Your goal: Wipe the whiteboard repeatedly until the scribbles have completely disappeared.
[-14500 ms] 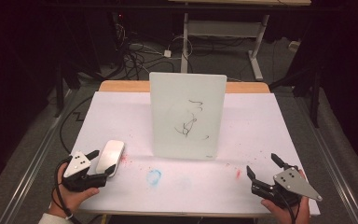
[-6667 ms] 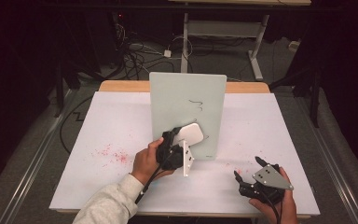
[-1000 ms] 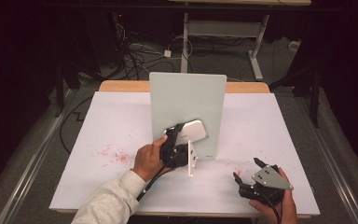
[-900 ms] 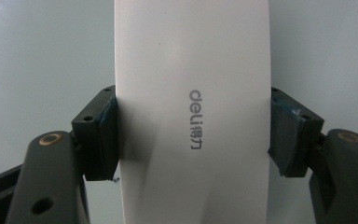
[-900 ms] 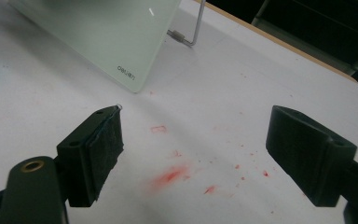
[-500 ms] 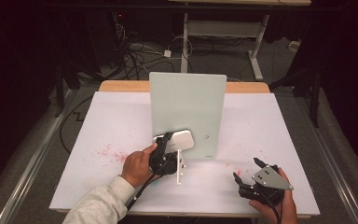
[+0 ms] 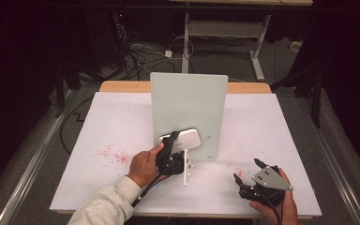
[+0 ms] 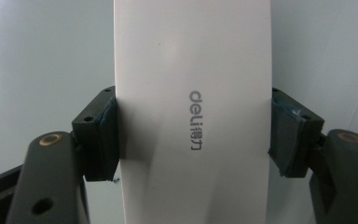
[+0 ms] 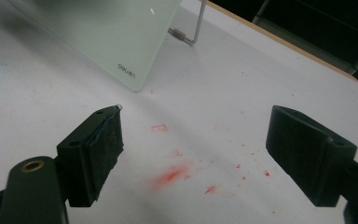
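Your left tongs are clamped across the sides of a white eraser, its "deli" lettering plain in the left gripper view. The eraser's face sits against the lower front of the upright glass board, close to that board's bottom edge. Your right tongs grip nothing; they are spread wide, low over the desk to the right of the board and nearer you. I judge the job to be wiping the board clean. Most of its face looks clear from above; one faint dark stroke shows just right of the eraser, so a last pass there seems left. Red smudges mark the desk in front of the board, untouched.
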### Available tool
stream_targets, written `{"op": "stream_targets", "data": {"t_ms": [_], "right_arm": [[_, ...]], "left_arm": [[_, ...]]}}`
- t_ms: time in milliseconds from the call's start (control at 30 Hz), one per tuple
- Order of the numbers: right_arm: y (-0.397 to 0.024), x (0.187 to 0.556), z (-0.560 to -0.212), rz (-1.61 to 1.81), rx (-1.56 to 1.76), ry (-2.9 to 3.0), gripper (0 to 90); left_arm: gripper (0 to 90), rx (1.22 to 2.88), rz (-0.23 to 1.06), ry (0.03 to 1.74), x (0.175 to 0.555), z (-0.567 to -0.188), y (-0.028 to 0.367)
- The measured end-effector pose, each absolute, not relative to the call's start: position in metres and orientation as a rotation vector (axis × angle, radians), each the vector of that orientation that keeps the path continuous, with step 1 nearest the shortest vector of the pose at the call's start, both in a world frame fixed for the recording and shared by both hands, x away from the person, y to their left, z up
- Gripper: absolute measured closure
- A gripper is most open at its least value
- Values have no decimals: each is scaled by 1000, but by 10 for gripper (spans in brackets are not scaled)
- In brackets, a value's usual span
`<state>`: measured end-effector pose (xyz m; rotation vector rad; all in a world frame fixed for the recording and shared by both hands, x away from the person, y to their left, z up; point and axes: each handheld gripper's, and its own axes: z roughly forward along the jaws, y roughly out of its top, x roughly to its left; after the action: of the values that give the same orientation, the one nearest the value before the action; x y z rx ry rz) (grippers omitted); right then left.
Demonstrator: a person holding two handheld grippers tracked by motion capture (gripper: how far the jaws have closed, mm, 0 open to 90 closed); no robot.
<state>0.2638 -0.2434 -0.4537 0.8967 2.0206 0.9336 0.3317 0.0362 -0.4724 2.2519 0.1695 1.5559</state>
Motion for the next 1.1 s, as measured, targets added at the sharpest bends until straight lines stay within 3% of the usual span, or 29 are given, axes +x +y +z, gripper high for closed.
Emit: {"op": "stream_targets", "data": {"t_ms": [467, 667, 967, 1100], "right_arm": [[-244, 264, -454, 944, 909, 2020, 189], [-245, 264, -455, 946, 907, 2022, 189], [-244, 264, -454, 948, 901, 2020, 189], [-244, 264, -454, 944, 905, 2021, 189]], "left_arm": [[292, 2253, 1545, 97, 330, -474, -5], [293, 2277, 1554, 112, 331, -470, 4], [292, 2244, 1564, 241, 339, -453, 51], [293, 2257, 1578, 204, 334, -465, 45]]}}
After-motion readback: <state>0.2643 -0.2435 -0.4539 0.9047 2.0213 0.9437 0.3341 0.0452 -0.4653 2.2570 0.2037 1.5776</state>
